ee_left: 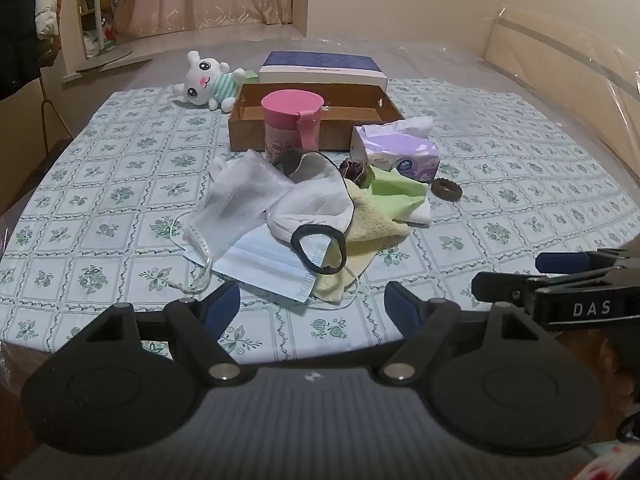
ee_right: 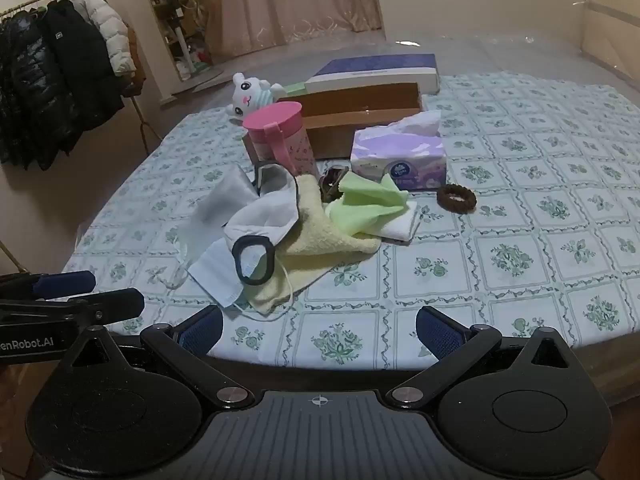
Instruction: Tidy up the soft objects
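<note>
standing behind pink cup (ee_left: 292, 122), brown box (ee_left: 314, 120) looks empty; both jaws wide, holding nothing.

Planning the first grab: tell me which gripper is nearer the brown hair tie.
Right. The right gripper sits below-left of the hair tie; the left gripper is farther left, before the cloth pile.

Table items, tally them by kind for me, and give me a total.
Masks: 2, white and blue
Cloths: 3, yellow, green, white
Hair ties: 2, brown ring and dark scrunchie
Mesh pouch: 1
Plush toy: 1
Pink cup: 1
Tissue pack: 1
Boxes: 2, brown and blue lid
Total: 13
</note>
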Available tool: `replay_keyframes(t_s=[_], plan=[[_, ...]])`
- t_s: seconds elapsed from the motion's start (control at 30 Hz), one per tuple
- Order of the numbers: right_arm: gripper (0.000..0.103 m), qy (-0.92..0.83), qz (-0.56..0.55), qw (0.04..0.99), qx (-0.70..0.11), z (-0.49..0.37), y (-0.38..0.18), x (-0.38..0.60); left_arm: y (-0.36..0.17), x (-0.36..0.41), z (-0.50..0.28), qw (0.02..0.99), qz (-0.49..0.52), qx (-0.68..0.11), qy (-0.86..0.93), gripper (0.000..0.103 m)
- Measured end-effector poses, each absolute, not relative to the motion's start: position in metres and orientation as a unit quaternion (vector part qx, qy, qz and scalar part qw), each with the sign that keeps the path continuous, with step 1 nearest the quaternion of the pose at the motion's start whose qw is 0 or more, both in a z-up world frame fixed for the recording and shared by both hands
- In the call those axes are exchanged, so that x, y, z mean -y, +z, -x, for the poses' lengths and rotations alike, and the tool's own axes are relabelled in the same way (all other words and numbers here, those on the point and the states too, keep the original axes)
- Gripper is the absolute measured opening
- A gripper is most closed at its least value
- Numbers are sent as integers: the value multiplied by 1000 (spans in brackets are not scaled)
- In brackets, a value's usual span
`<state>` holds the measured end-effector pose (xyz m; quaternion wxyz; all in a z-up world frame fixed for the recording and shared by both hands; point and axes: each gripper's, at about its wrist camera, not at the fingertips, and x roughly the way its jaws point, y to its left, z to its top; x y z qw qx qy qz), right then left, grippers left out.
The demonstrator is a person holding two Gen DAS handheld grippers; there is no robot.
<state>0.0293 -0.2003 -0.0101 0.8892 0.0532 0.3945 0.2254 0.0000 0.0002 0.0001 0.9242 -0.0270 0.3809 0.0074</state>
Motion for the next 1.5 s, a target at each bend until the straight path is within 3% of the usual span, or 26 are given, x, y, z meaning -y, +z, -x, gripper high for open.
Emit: replay_keyframes(t_s=[1.5], plan=[[102,231,-62,893,-381,-29,0,201,6,-7,-1,926,22,-377,10,78]])
